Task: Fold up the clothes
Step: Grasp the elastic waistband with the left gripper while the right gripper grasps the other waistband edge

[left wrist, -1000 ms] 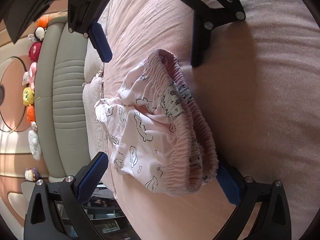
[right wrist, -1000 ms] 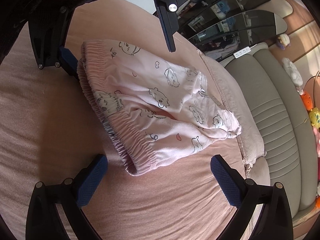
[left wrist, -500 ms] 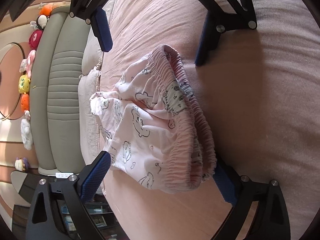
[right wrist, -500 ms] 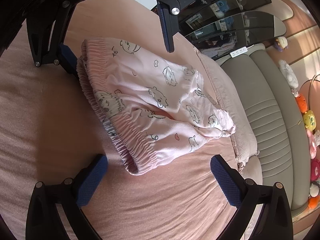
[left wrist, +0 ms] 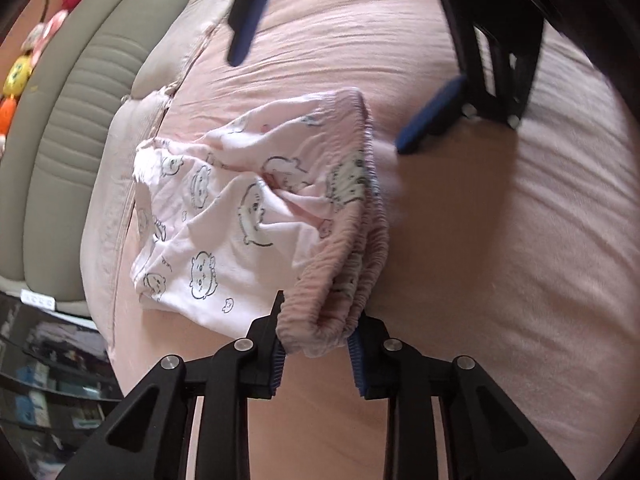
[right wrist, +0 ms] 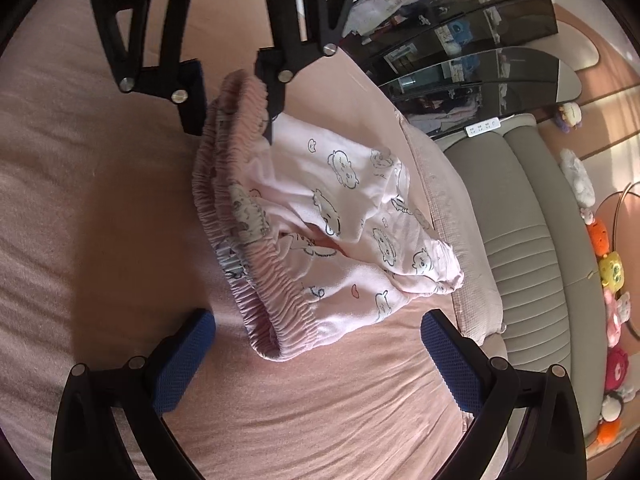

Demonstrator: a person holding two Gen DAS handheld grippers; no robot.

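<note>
Pink shorts (left wrist: 224,216) printed with small cartoon animals lie bunched on the bed, their gathered waistband (left wrist: 352,240) facing me. My left gripper (left wrist: 316,354) is closing its jaws on one end of that waistband; the blue pads press on the bunched elastic and hold that end a little off the sheet. From the right wrist view the same grip (right wrist: 234,96) sits at the far end of the shorts (right wrist: 340,208). My right gripper (right wrist: 316,360) is open, its pads astride the near waistband corner without touching it. It also appears at the top of the left wrist view (left wrist: 340,72).
A pink sheet (left wrist: 500,240) covers the bed. Beyond the shorts lie a pink pillow (right wrist: 444,216) and a grey padded headboard (left wrist: 68,128). Plush toys (right wrist: 612,280) line the wall behind it, and dark glass shelves (right wrist: 460,60) stand past the bed's corner.
My left gripper's jaws have gone from wide open to narrow on the waistband end, and the hand has rolled and risen, lifting that end. The right gripper has stayed open and nearly still.
</note>
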